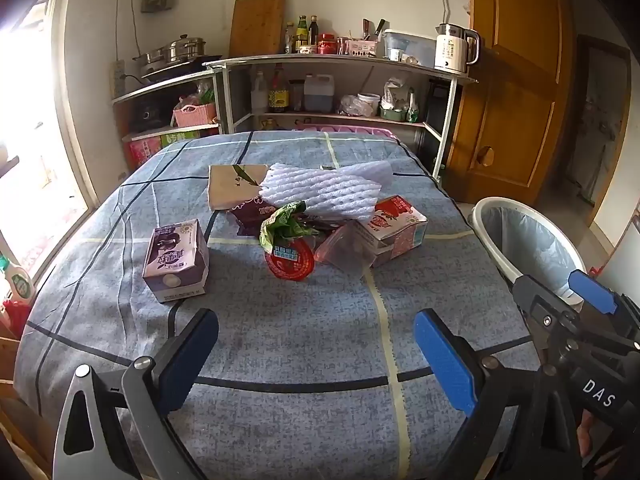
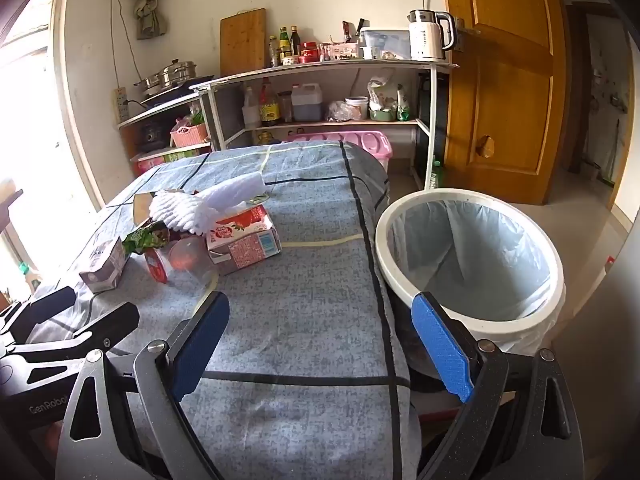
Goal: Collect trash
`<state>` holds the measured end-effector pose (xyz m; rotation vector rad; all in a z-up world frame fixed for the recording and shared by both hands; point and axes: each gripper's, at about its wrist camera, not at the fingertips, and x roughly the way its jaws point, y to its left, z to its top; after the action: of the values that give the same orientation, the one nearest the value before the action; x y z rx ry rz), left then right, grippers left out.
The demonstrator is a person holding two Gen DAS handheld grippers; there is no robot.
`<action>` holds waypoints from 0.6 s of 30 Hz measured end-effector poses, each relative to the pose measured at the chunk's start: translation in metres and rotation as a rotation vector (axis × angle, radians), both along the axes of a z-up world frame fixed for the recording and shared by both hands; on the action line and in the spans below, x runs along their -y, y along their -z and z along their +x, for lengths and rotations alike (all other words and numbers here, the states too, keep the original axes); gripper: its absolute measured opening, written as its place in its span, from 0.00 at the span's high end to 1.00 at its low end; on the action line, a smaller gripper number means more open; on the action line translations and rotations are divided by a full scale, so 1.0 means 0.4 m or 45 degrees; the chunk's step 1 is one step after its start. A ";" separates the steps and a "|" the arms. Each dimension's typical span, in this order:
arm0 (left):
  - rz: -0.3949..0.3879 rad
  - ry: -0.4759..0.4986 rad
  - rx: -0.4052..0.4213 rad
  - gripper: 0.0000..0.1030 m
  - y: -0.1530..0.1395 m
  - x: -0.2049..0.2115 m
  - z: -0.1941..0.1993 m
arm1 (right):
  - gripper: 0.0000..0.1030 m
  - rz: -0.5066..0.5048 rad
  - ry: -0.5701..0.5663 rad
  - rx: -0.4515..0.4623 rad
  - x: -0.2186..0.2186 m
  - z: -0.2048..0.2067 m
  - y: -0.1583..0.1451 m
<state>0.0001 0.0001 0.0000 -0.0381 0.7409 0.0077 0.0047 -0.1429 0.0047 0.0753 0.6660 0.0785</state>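
Both claws, left claw (image 1: 316,358) and right claw (image 2: 320,346), are spread and empty above the desk (image 1: 304,320). Trash bin (image 2: 472,256) stands just right of the right claw. Foam net (image 1: 324,190) ahead overlaps the red carton (image 1: 394,226): gripping either may drag loose wrappers (image 1: 288,226) off.

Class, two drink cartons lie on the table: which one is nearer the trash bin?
The red carton, beside the foam net; the purple carton sits at the far side from the bin.
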 end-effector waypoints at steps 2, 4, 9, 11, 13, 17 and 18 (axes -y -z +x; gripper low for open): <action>-0.025 0.000 0.004 0.03 0.001 -0.003 0.000 | 0.10 0.030 0.004 0.025 0.003 -0.003 -0.001; -0.018 0.000 0.013 0.03 0.001 -0.005 -0.002 | 0.10 0.006 0.001 0.014 0.001 -0.002 -0.002; -0.020 0.002 0.011 0.03 -0.029 -0.041 -0.007 | 0.10 0.000 0.003 0.012 -0.006 -0.005 -0.003; -0.016 0.001 0.012 0.03 -0.033 -0.041 -0.003 | 0.10 -0.003 0.001 0.012 -0.008 -0.006 -0.002; 0.006 -0.003 0.023 0.03 -0.020 -0.014 -0.008 | 0.10 -0.002 0.001 0.016 -0.007 -0.010 -0.002; 0.021 -0.009 0.027 0.03 -0.019 -0.007 -0.013 | 0.10 0.001 -0.003 0.013 -0.005 -0.008 -0.002; 0.021 -0.011 0.028 0.03 -0.019 -0.007 -0.014 | 0.10 0.002 -0.002 0.011 -0.005 -0.007 -0.002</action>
<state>-0.0055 0.0029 0.0075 -0.0253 0.7183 0.0213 0.0018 -0.1410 0.0055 0.0757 0.6576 0.0808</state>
